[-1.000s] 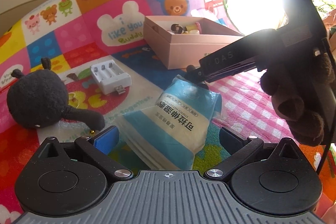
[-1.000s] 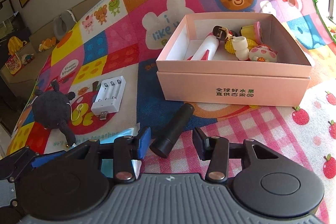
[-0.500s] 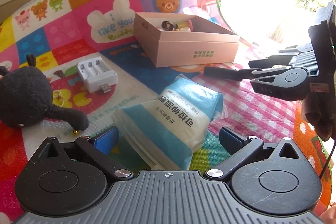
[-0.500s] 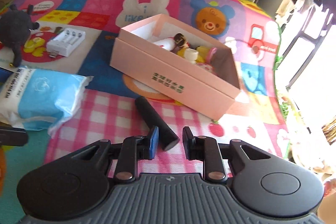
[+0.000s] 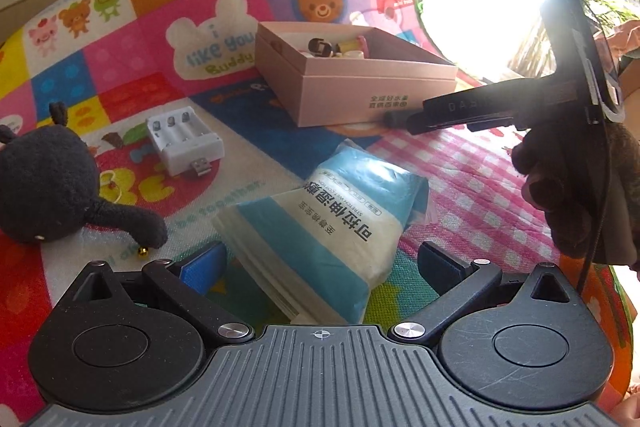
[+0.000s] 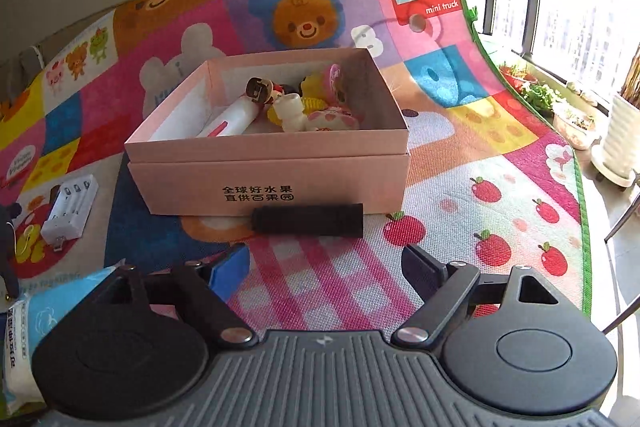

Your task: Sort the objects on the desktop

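Observation:
A pink box (image 6: 276, 183) holding several small toys stands on the colourful play mat; it also shows in the left wrist view (image 5: 360, 95). A black cylinder (image 6: 308, 220) lies on the mat against the box's front wall. My right gripper (image 6: 326, 267) is open and empty just in front of it. My left gripper (image 5: 322, 261) is open around a blue-and-white wipes pack (image 5: 320, 227) lying on the mat. A white battery charger (image 5: 184, 139) and a black plush toy (image 5: 44, 187) lie to the left.
The mat (image 6: 460, 195) ends at a green edge on the right, with potted plants (image 6: 620, 135) and a window beyond. The right gripper's body (image 5: 500, 107) reaches in from the right of the left wrist view.
My right gripper has opened and let go of the black cylinder, which now lies sideways against the box front. The left gripper has stayed open around the wipes pack.

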A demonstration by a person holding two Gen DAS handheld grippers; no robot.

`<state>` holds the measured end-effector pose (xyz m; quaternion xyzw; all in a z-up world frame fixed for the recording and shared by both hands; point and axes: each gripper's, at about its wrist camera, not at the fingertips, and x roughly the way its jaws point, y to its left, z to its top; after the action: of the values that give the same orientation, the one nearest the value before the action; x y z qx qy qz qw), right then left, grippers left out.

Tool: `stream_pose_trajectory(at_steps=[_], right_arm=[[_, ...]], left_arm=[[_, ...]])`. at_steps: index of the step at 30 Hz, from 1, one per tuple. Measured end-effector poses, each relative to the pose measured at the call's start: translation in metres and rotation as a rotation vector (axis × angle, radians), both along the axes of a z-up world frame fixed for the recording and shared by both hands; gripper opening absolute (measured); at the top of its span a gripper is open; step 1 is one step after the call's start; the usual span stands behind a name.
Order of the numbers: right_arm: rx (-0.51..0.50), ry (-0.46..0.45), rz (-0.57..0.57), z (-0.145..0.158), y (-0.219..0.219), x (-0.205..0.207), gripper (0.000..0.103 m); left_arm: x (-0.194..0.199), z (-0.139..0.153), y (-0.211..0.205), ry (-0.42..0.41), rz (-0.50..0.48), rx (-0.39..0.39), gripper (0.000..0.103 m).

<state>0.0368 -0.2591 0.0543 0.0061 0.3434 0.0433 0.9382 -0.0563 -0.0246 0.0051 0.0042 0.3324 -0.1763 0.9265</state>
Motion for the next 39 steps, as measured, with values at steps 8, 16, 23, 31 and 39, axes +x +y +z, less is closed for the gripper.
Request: stream_pose_trajectory(at_steps=[8, 16, 23, 31, 39], right_arm=[[-0.067, 0.030, 0.040, -0.013, 0.026, 0.038, 0.082], [-0.041, 0.021, 0.065, -0.003, 0.014, 0.013, 0.074], [-0.005, 0.014, 0.045, 0.001, -0.015, -0.041, 0.074], [0.016, -0.012, -0.040, -0.010, -0.034, -0.068, 0.074], [0.011, -0.046, -0.026, -0.010, -0.031, -0.072, 0.074]], left_arm=[[-0.001, 0.000, 0.001, -0.001, -0.014, -0.012, 0.103], [-0.001, 0.000, 0.000, 0.003, -0.028, -0.023, 0.103], [-0.013, 0.009, -0.017, 0.031, -0.217, -0.128, 0.103], [-0.017, 0.030, -0.018, -0.085, -0.185, 0.037, 0.103], [0.003, 0.025, -0.038, -0.134, -0.262, 0.210, 0.103]])
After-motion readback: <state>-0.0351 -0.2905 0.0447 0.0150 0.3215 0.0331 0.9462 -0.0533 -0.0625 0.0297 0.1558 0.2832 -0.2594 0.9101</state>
